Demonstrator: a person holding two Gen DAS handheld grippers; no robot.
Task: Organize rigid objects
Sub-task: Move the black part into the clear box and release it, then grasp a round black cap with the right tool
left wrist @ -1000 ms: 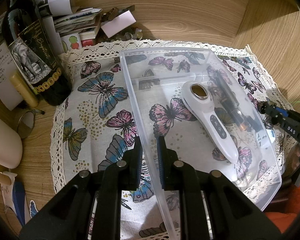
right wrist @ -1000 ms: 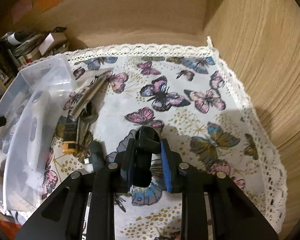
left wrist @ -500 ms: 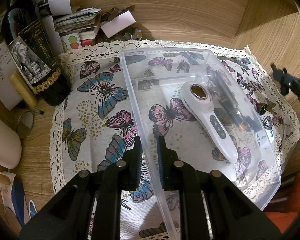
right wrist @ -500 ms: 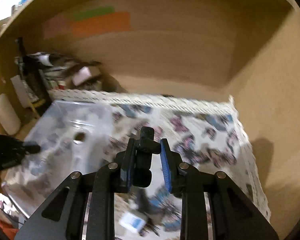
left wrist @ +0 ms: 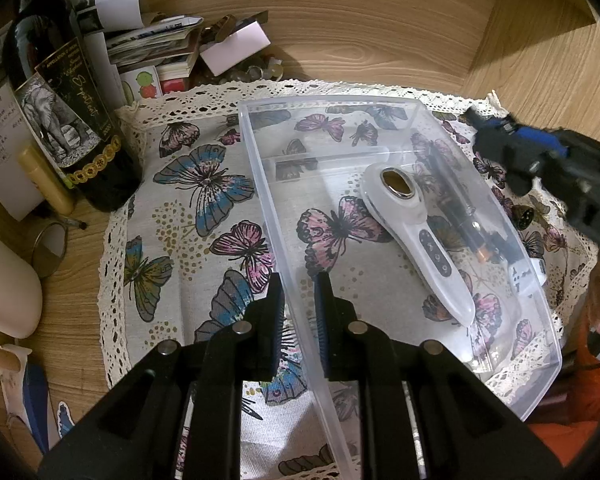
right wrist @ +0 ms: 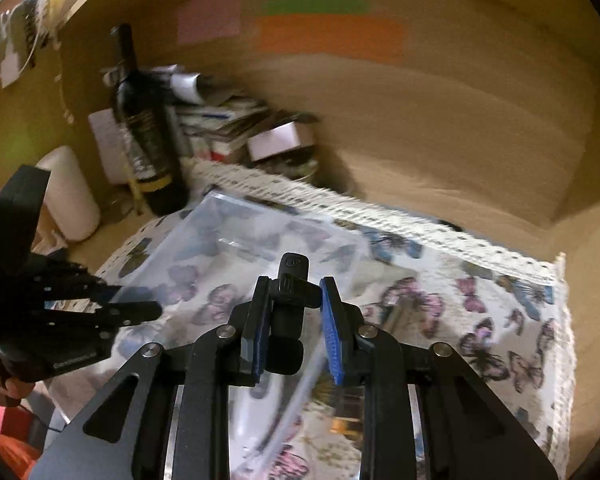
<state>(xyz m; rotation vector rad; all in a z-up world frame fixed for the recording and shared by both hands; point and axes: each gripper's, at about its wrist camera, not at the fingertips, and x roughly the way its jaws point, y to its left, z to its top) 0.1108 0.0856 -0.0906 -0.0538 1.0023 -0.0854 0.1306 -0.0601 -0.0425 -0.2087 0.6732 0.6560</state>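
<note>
**Bin held at its wall, black item raised above it**

L gripper [left wrist: 299, 312] — jaws closed on near wall of clear bin [left wrist: 512, 394]. R gripper [right wrist: 294, 322] at 3 o'clock, above bin, clamps small black device [right wrist: 290, 300]. White handheld unit [left wrist: 414, 228] lies inside bin w/ butterfly cloth [left wrist: 180, 220] beneath.

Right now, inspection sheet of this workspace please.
Surface: butterfly cloth with lace edge on a wooden desk.
Job's things: clear plastic bin holds the white handheld device; dark pen-like items lie beside its far wall.
Clutter: wine bottle, paper stack.
Grippers: left gripper straddles the bin's near wall; right gripper holds a small black object.
Cables: nothing seen.
Surroundings: wooden walls, coloured sticky notes.
</note>
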